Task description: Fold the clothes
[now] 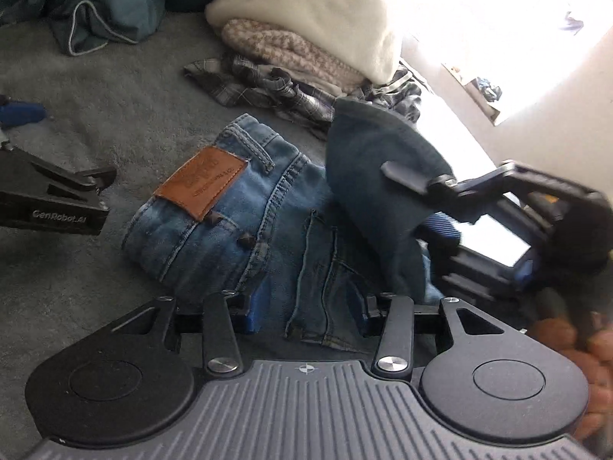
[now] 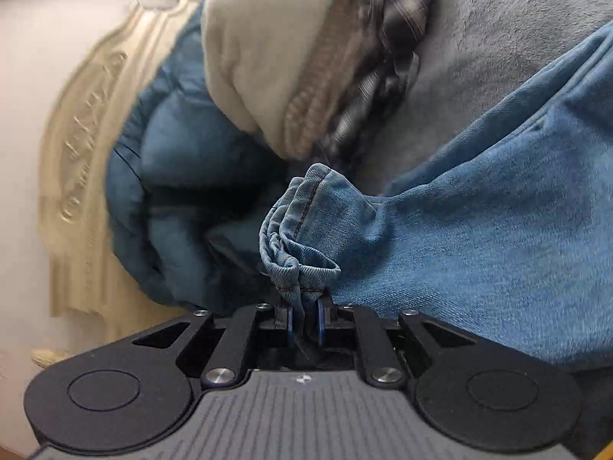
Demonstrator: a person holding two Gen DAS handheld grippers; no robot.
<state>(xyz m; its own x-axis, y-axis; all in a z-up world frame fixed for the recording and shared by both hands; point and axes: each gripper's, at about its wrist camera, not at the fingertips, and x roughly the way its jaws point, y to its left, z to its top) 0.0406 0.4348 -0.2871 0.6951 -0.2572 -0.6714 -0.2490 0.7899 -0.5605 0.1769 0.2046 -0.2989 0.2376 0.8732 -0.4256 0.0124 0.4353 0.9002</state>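
We pinch the jeans (image 2: 479, 207) hem in our right gripper (image 2: 305, 320) to carry the leg over, while our left gripper (image 1: 306, 308), half open and empty, hovers above the waistband to steady it.

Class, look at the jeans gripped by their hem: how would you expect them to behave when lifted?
The jeans will likely flop: the hem bunches in the right gripper. Probably heavyish, given thick seamed denim. The grip seems unlikely to slip.
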